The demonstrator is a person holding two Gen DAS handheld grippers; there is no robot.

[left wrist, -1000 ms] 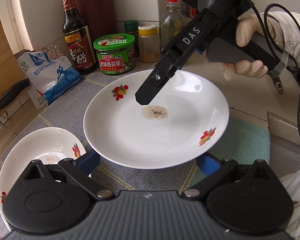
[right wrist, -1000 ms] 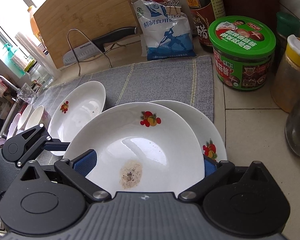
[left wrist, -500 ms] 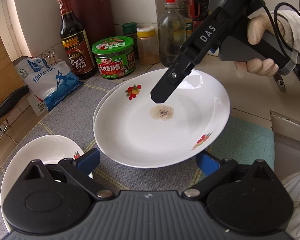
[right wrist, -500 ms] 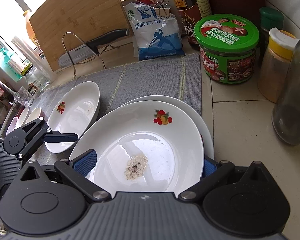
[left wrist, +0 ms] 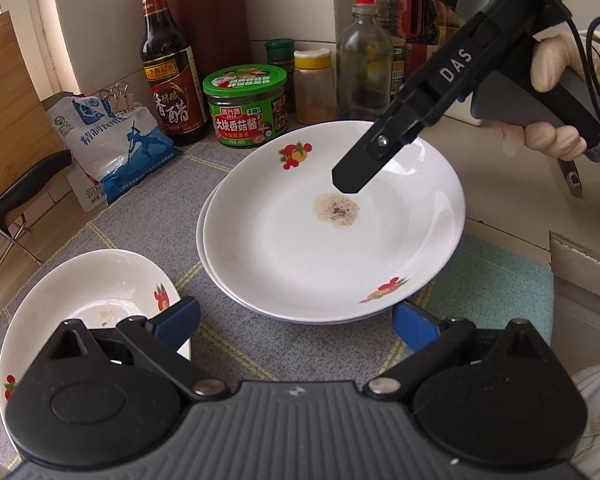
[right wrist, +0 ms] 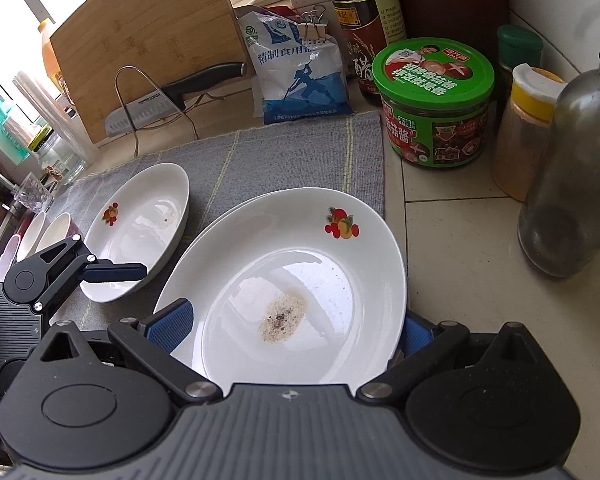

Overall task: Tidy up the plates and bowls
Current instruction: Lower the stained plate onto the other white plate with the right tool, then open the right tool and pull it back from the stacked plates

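Fingers of the left gripper (left wrist: pixel 294 312) are standing spread and empty in the left view, hovering low over the grey mat (left wrist: pixel 148 208) between the bowl (left wrist: pixel 80 292) and the stacked plates. The top plate (left wrist: pixel 300 248) is sitting on or just above the lower plate (left wrist: pixel 201 226), shifted to one side so that a sliver of the lower rim is showing. One finger of the right gripper (left wrist: pixel 352 178) is reaching over the plate's inside, its tip just beside the brown residue (left wrist: pixel 336 209); the other finger is hidden.

From the right view, the right gripper (right wrist: pixel 290 320) is straddling the near rim of the top plate, one blue pad over the inside and the other outside the rim. Whether the pads are pressing on the plate I cannot tell. The left gripper (right wrist: pixel 136 271) is hanging over the bowl's edge.

I am judging the risks so:
- The plate is looking off-centre, so on letting go it could be sliding or rocking on the glazed plate below.
- If a finger is lying between the two plates, pulling it out could be tipping the top one.
- The inner finger could be dragging through the residue.
- A wide backward swing could be knocking the glass bottle (right wrist: pixel 560 200) nearby.
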